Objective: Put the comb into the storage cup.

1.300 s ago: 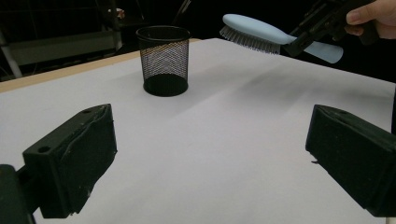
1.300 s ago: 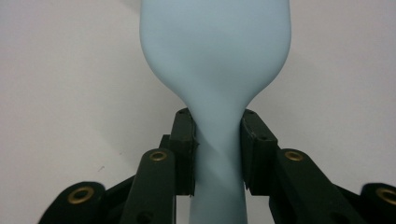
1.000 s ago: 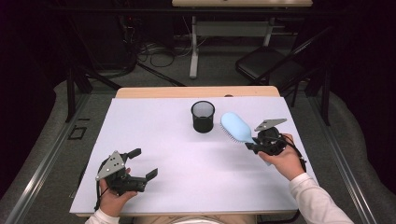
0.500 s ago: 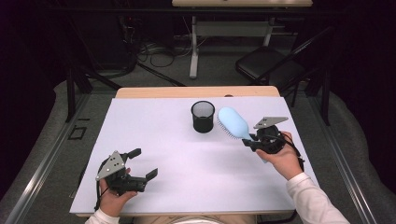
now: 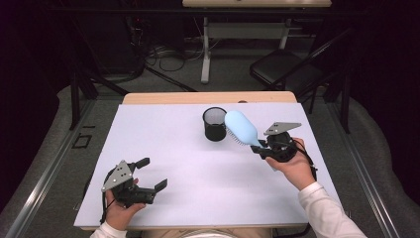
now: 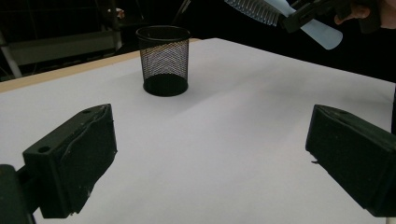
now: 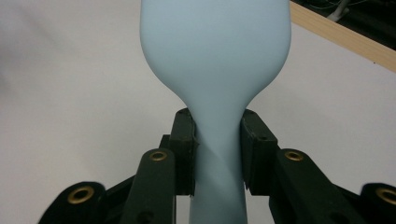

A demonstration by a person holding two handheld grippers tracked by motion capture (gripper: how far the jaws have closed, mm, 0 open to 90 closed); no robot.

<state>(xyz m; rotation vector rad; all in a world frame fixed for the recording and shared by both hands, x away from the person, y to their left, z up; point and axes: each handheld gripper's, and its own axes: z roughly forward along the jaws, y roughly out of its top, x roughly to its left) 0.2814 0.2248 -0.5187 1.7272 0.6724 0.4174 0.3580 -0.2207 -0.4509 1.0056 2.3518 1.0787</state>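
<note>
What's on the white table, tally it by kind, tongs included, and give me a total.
Light blue hairbrush: 1
Black mesh cup: 1
Tongs: 2, the left tongs and the right tongs
Total: 4

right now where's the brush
In the high view the brush is right of centre, clamped by its handle in the right gripper, head beside the mesh cup.

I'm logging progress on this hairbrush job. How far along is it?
Done: the right gripper has the light blue hairbrush clamped by its handle and lifted off the table. In hand: the brush head hangs beside the black mesh cup, bristles down. Left, probably: getting it into the cup, which looks empty. The left gripper rests open near the front edge.
</note>
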